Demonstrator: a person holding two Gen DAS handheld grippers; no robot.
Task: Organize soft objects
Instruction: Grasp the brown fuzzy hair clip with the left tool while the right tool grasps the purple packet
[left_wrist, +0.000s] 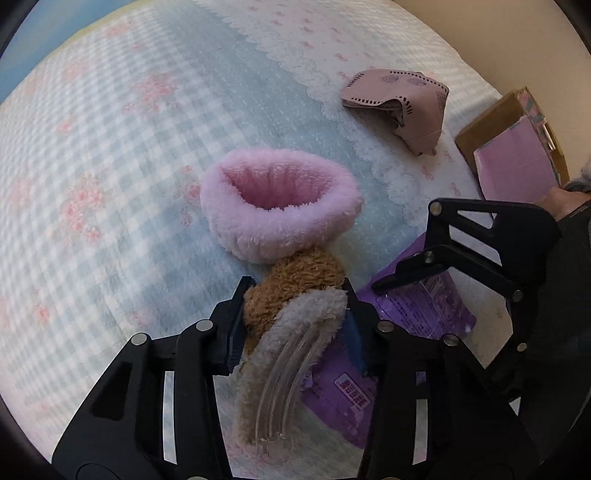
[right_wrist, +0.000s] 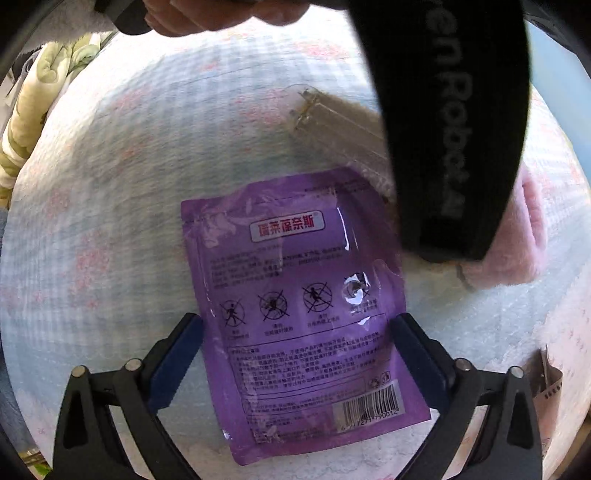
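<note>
One plush comb (left_wrist: 291, 317) between shut jaws

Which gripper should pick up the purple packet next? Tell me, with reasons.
Right. The right gripper is open, its fingers on either side of the purple packet on the blanket. The left gripper is shut on the brown plush headband, so it is occupied.

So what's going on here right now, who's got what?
The left tongs are shut on a brown and cream plush headband, held above the checked blanket just short of the pink fluffy band. The right tongs are open, their fingers on either side of a purple packet lying flat on the blanket. A folded pink cloth sits further back, untouched.
</note>
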